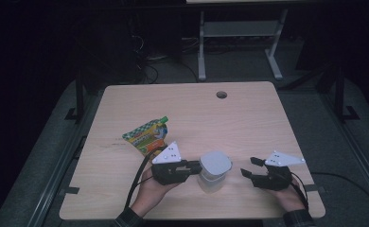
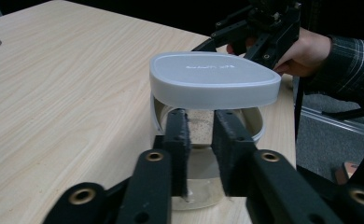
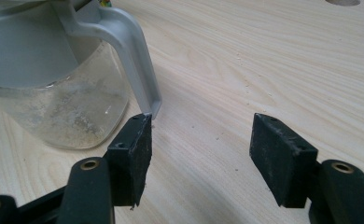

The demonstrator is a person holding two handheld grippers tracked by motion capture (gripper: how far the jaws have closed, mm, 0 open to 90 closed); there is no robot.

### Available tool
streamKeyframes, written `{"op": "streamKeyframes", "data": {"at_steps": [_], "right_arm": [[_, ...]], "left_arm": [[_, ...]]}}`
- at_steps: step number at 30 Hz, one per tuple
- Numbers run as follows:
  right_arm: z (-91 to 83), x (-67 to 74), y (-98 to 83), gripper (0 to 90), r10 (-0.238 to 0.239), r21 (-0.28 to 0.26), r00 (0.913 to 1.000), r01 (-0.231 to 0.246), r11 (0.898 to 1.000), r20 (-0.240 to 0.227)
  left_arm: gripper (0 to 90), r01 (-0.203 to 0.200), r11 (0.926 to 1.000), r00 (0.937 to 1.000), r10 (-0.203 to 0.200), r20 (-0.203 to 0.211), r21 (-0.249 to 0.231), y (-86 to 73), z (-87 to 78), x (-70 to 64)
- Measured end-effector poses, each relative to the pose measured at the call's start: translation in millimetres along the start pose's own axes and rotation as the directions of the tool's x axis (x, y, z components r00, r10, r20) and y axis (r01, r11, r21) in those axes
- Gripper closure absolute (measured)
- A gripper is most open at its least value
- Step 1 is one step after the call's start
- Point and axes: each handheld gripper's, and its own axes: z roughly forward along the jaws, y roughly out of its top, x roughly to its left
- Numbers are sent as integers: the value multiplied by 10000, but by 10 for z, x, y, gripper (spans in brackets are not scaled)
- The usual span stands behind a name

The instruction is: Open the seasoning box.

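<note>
Left gripper [image 1: 192, 166] fingers [image 2: 178, 140] clamped on the clear container [image 1: 213, 178] w/ grey lid [image 2: 213, 79], mid-surface [image 1: 249, 118]; right gripper [image 1: 247, 166] fingers apart beside its latch [image 3: 133, 56]. Best held steady.

Dim room, wooden table [image 1: 249, 118], grey floor [image 1: 343, 156].

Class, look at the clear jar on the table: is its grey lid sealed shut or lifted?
Lifted: the grey lid sits tilted above the jar, with a gap showing beneath it.
</note>
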Motion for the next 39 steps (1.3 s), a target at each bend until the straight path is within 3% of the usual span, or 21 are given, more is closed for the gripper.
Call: {"op": "streamKeyframes", "data": {"at_steps": [6, 39], "right_arm": [[-3, -1, 2, 384, 13, -14, 10000, -13, 10000, 2], [-45, -15, -17, 383, 28, -132, 10000, -28, 9999, 4]], "left_arm": [[898, -39, 9999, 10000, 40, 60, -96, -3, 1, -6], [900, -189, 9988, 9970, 222, 746, -447, 287, 83, 57]]}}
